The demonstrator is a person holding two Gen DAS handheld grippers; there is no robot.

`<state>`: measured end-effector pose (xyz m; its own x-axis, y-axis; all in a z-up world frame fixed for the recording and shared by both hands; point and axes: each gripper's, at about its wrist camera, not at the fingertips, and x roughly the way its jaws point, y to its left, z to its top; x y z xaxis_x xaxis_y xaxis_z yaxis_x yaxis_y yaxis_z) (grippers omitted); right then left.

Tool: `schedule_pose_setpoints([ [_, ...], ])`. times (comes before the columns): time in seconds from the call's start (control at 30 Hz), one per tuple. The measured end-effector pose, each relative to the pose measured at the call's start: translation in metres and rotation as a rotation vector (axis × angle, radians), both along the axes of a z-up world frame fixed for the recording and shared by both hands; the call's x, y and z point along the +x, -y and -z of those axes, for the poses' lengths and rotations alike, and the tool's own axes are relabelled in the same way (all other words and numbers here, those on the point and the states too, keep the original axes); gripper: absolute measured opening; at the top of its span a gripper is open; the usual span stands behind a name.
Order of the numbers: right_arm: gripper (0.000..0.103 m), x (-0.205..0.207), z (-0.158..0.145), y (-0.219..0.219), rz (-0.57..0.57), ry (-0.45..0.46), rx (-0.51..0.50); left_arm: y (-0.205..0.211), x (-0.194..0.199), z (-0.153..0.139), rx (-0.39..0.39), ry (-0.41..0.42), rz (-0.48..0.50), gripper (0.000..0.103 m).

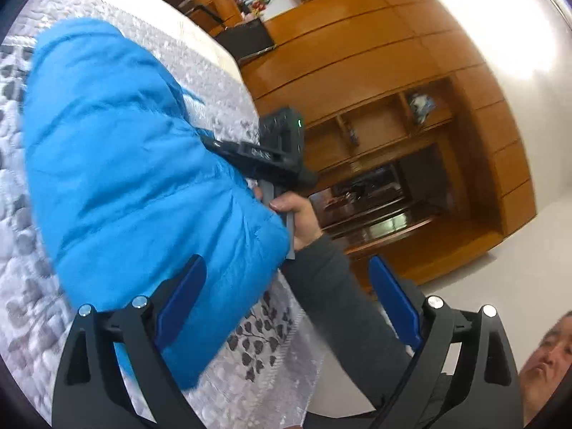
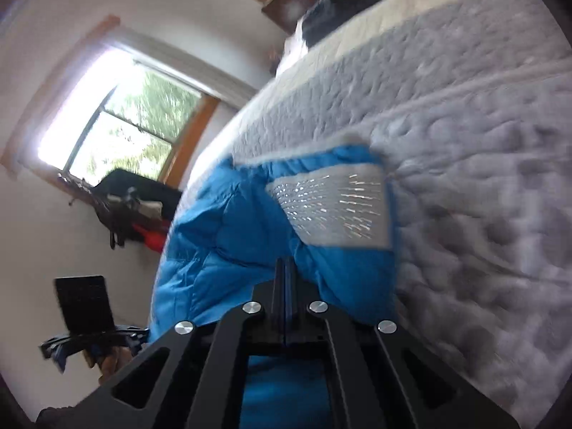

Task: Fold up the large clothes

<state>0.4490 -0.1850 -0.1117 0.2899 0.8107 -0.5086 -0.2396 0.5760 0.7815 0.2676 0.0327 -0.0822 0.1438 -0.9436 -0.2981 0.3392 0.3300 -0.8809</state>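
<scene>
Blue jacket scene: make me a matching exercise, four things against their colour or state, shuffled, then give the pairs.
Things:
1. jacket
2. left gripper
3. right gripper
4. quilt

Descriptions:
A. shut on blue fabric
B. grey, stitched pattern
C. bright blue, puffy
D. fingers spread apart, holding nothing

Pairs: 1-C, 2-D, 3-A, 4-B

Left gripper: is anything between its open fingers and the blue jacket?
Nothing visible does. The left gripper is open right at the blue puffer jacket on the quilted bedspread, one pad against its edge. The right gripper, held at the jacket's far side, is already shut on the jacket.
</scene>
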Motion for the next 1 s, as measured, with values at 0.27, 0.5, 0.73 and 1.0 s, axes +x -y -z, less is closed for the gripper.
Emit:
schedule_pose_setpoints([
  [0.27,0.018,-0.088,-0.045,-0.017,-0.118,0.137,-0.015,-0.040,-0.023,0.040,0.148,-0.079,-0.113,0.097],
  [0.5,0.000,-0.100,-0.007,0.004,0.014,0.068,-0.024,-0.028,-0.023,0.064,0.139,-0.154,-0.120,0.098],
  [0.73,0.024,-0.133,-0.015,0.001,-0.011,0.078,-0.083,-0.012,-0.019,0.074,0.125,-0.166,-0.156,0.099],
  [1.0,0.100,-0.108,-0.041,0.055,0.135,0.034,-0.028,0.010,-0.015,0.074,0.117,-0.200,-0.152,0.100],
])
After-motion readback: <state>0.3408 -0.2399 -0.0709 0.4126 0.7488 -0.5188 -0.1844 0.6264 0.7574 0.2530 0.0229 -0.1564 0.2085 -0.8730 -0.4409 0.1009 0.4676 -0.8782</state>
